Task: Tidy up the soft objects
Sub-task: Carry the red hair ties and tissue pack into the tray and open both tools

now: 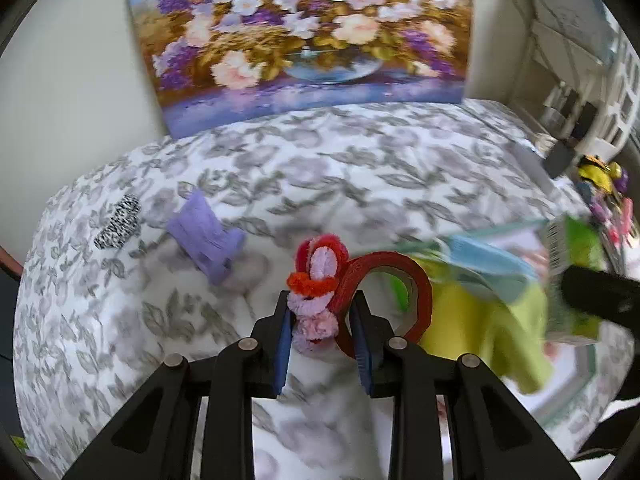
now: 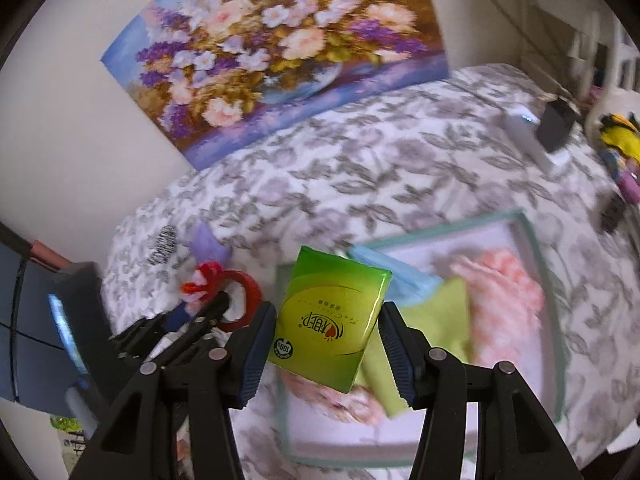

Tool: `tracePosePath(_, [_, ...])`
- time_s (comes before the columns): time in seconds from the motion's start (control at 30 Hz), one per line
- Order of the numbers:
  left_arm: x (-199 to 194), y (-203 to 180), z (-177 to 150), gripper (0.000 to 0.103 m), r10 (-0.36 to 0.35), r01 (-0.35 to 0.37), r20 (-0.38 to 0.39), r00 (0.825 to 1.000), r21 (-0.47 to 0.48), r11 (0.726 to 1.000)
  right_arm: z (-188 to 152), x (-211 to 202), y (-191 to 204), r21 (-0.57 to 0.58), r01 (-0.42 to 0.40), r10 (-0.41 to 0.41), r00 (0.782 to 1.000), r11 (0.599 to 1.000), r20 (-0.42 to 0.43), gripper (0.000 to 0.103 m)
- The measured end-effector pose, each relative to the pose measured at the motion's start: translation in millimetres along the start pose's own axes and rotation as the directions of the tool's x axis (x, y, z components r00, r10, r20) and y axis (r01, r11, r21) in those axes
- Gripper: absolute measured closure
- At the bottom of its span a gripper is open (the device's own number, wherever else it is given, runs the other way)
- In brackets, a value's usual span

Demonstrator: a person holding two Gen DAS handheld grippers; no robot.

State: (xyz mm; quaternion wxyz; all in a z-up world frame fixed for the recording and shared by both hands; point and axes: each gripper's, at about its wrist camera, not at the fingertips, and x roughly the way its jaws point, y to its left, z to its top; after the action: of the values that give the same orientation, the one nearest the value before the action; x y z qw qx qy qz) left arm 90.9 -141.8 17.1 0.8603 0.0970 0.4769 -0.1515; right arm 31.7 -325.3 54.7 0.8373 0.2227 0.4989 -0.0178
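My left gripper point(image 1: 323, 304) is shut on a red headband point(image 1: 420, 292) with a fuzzy pink, lilac and orange flower point(image 1: 320, 276), held above the floral cover. In the right wrist view this headband point(image 2: 248, 284) shows at the lower left. My right gripper point(image 2: 329, 316) is shut on a green tissue pack point(image 2: 336, 280), held over the near left corner of a teal-rimmed tray point(image 2: 532, 248). In the tray lie a green cloth point(image 2: 440, 312), a pink fluffy cloth point(image 2: 504, 304) and a blue cloth point(image 2: 396, 276). A folded purple cloth point(image 1: 208, 236) and a zebra-print scrunchie point(image 1: 118, 222) lie at the left.
A flower painting point(image 1: 304, 40) leans against the wall behind the grey-leaf cover point(image 1: 360, 160). Colourful toys point(image 1: 600, 176), a black box point(image 2: 556, 124) and a white device point(image 2: 524, 128) sit at the far right edge. A lit screen point(image 2: 64, 328) stands at the left.
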Motion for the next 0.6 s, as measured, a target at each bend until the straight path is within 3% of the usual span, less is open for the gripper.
tracePosePath(0.2, [-21.2,-36.4,-24.9,0.074,-0.024,0.025,-0.022,0.999,0.02,0.999,-30.7,-4.0,-28.1,0.014,0.08,-0.08,0.996,0.997,-0.036,0.047])
tracePosePath(0.6, [-16.8,-87.4,-73.2,0.07,-0.106,0.11,-0.176,0.979,0.015,0.994,-66.0,-0.4,-65.2,0.044,0.157,-0.152,0.984,0.987,-0.093,0.047])
